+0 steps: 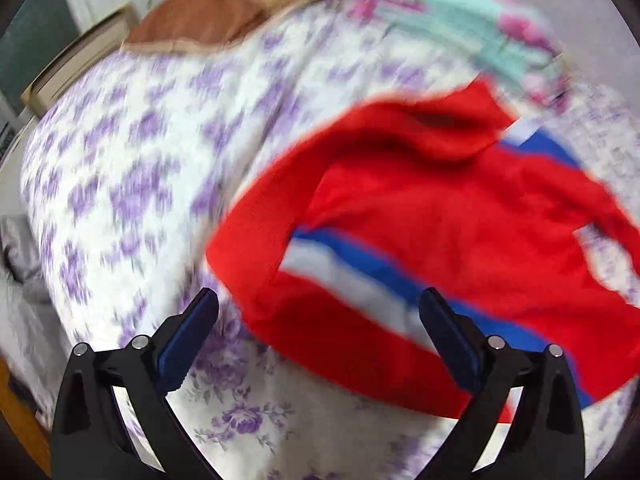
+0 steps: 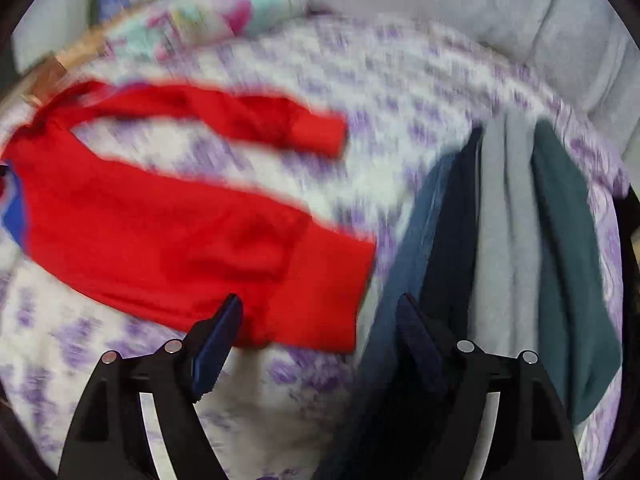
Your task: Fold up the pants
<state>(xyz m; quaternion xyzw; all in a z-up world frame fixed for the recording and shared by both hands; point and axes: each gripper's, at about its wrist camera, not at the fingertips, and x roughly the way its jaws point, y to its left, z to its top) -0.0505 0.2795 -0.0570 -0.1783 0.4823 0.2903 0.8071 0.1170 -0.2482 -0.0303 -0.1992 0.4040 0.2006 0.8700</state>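
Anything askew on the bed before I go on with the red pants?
Yes. The red pants are not flat: one leg splays away from the other with bedsheet showing between, and the cloth is bunched near the waistband. Both grippers are open, holding nothing. Motion blur hides finer detail.

Both claws spread wide, gripping nothing

The left claw (image 1: 318, 300) tilts steeply downward with its two blue-padded fingers (image 1: 188, 340) held far apart and nothing pressed between them; the right claw (image 2: 320, 306) points down likewise (somewhat less spread), its dark pads (image 2: 218, 344) clamping nothing.
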